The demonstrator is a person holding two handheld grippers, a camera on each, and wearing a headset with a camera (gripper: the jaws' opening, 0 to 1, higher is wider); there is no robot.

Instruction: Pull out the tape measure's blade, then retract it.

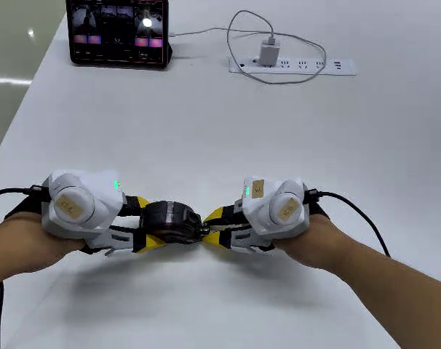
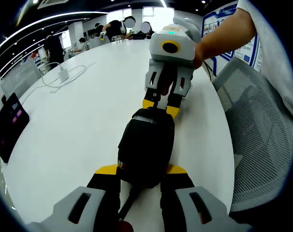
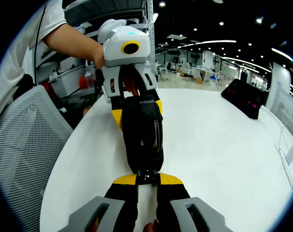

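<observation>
In the head view the tape measure [image 1: 171,220], a black case, lies at about 6 o'clock on the white workbench [image 1: 228,131]. The left gripper [image 1: 148,223] comes in from 9 o'clock with its jaws clamped across the case, and the right gripper [image 1: 212,231] meets it from 3 o'clock. A tablet [image 1: 118,33] stands at 11 o'clock and a power strip [image 1: 293,65] lies at 1 o'clock, both well apart from the work. No blade shows between the grippers. In the left gripper view the yellow pads press the case's two flanks at 6 o'clock, a firm hold, and the right gripper reaches the case's far end at 12 o'clock. A mesh chair [image 2: 253,125] sits at 3 o'clock. This view hides what the right jaws hold. The right gripper view settles it: at 6 o'clock its jaws are pinched shut on the small end hook [image 3: 146,175], which sits tight against the case mouth. So I judge the blade fully in and the pull-out step just beginning. The next move calls for drawing the right gripper straight away from the case, in line with the mouth, while the left keeps the case steady. The thin hook could slip from the pinch.
</observation>
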